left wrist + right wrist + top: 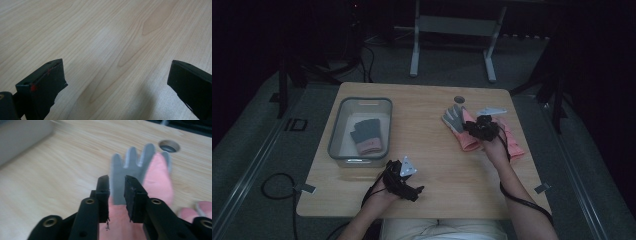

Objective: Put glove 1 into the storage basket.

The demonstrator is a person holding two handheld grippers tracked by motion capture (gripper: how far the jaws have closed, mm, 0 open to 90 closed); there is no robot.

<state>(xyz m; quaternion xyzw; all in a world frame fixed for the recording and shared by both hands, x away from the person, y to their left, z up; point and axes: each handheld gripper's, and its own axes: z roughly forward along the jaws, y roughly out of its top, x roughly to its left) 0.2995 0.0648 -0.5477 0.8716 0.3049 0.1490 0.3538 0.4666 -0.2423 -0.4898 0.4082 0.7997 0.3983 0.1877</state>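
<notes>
The wooden table (432,165) carries a clear plastic bin (360,131) at its left, holding one grey-and-pink glove (367,136). A second grey-and-pink glove (460,127) lies flat on the table's right half, near a round hole (459,99) in the tabletop. The right gripper (117,195) sits over this glove's pink cuff; its jaws stand close together with a narrow gap, the fabric showing between them, not visibly clamped. The left gripper (116,82) hovers over bare wood, jaws wide apart, holding nothing.
</notes>
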